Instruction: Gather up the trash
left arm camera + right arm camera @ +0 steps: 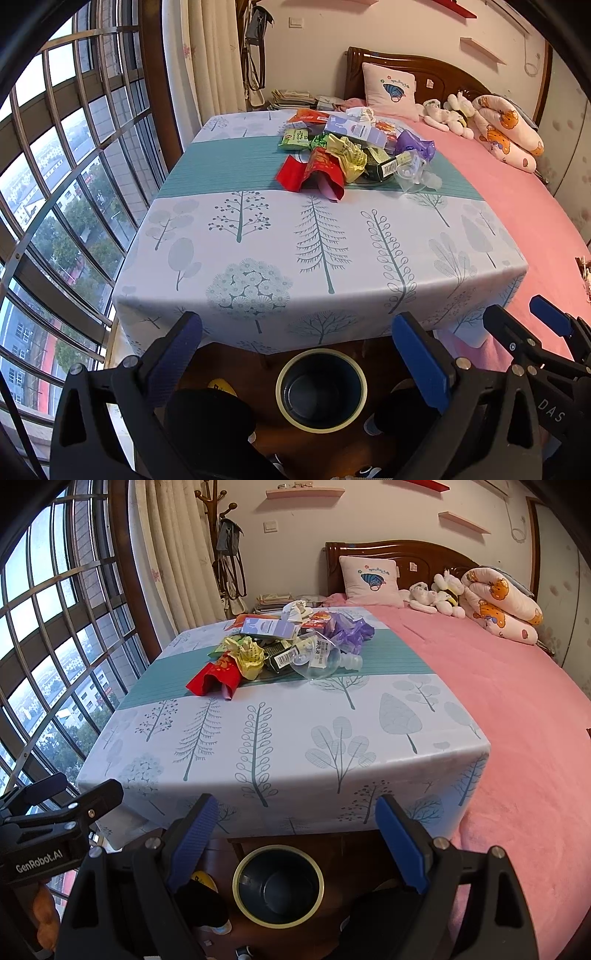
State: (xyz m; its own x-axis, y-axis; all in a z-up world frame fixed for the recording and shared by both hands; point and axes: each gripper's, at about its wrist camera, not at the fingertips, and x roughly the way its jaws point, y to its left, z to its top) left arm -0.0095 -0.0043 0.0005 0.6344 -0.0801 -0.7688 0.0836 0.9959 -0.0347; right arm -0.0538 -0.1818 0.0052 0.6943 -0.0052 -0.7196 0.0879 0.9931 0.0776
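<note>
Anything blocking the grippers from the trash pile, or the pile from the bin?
Nothing visible. Bare tablecloth lies between both open grippers and the trash pile. The bin sits open on the floor below the table's near edge.

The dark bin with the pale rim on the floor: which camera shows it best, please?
The left wrist view: the bin sits unobstructed between the open left gripper fingers. In the right wrist view the bin is equally whole, but slightly smaller, below the open right gripper.

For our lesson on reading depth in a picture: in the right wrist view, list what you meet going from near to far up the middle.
Right gripper → dark bin on the floor → bare tablecloth → pile of trash → stack of papers by the wall.
</note>
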